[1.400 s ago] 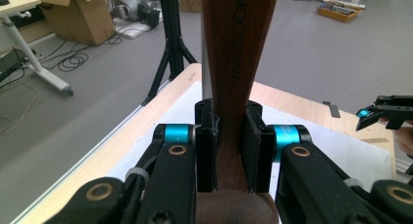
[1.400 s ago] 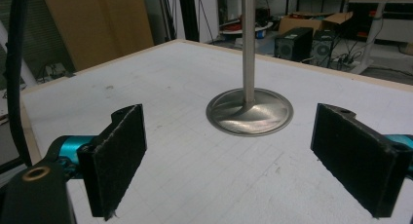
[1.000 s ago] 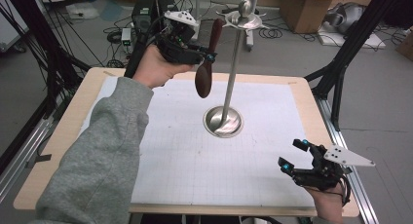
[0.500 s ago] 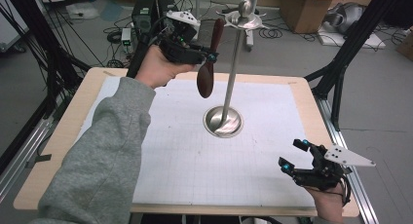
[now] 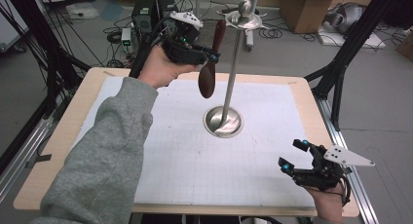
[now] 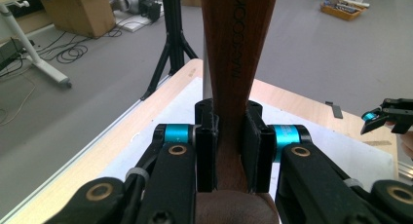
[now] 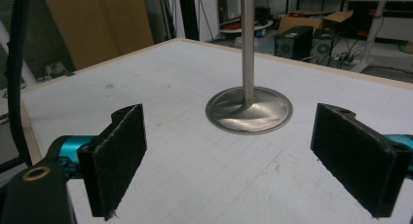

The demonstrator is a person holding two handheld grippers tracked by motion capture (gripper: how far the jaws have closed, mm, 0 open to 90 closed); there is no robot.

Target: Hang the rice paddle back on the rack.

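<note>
1. The left tongs (image 5: 212,54) are raised above the far left part of the tabletop (image 5: 63,136), held in the person's left hand (image 5: 158,68), whose grey sleeve (image 5: 104,156) reaches in from the bottom of the high view.
2. These tongs are clamped on the neck of a dark brown wooden spoon (image 5: 210,63); in the left gripper view the two black pads (image 6: 204,151) press on either side of the wood (image 6: 234,63), which carries stamped lettering too small to read.
3. The spoon hangs roughly upright in the air, bowl downward and handle upward, slightly tilted, just beside the pole of a tall silver metal stand (image 5: 234,63).
4. The stand has a round shiny base (image 5: 223,121) resting near the middle of the white gridded mat (image 5: 195,175) that covers the light wooden tabletop, and a disc with a ball knob at its top (image 5: 245,12).
5. The spoon's handle end rises near that top disc; whether they touch cannot be told.
6. The right tongs (image 5: 292,156) sit low at the near right corner of the mat, held in the right hand (image 5: 327,204).
7. They are spread wide with nothing between them; in the right gripper view the dark pads (image 7: 119,156) stand well apart, framing the stand's base (image 7: 249,109) farther off.
</note>
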